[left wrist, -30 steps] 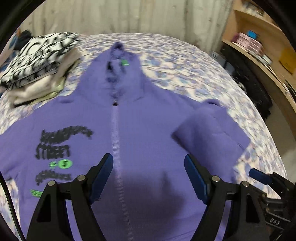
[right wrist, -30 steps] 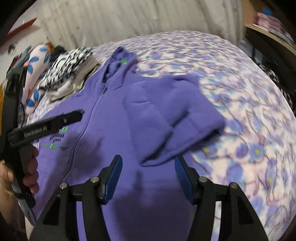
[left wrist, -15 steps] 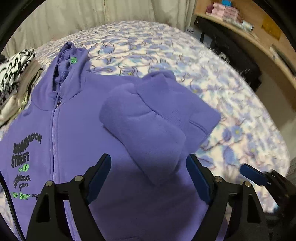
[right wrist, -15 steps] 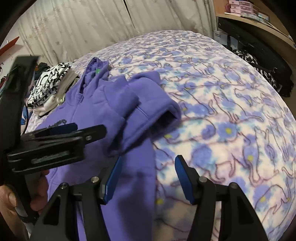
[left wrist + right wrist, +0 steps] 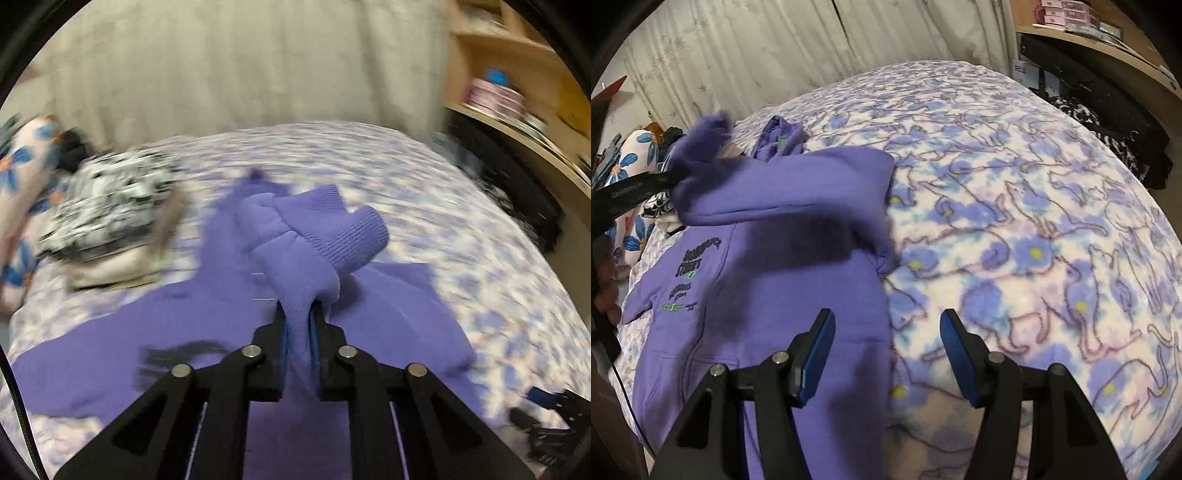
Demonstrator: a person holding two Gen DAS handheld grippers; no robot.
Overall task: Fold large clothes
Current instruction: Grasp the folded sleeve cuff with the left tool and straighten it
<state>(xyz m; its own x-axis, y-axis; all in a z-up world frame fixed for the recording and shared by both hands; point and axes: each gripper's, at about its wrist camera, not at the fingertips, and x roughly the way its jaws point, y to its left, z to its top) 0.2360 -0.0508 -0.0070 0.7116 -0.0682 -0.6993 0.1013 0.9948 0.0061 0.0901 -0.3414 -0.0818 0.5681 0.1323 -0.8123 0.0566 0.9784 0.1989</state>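
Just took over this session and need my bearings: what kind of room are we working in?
Most likely a bedroom: the purple hoodie lies on a bed with a floral fleece blanket, pale curtains hang behind it, and wooden shelves stand alongside.

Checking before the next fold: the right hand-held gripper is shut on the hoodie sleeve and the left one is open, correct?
Sides are swapped. The left wrist view shows the left hand-held gripper shut on the sleeve; the right wrist view shows the right hand-held gripper open.

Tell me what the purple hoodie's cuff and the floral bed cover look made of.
Purple hoodie's ribbed cuff: knit, seemingly cotton-blend, judging by fine parallel ribs; the sleeve below looks matte and fleecy, pinched in the left hand-held gripper. Purple-flowered bed cover: probably plush fleece, given its soft, fuzzy print edges.
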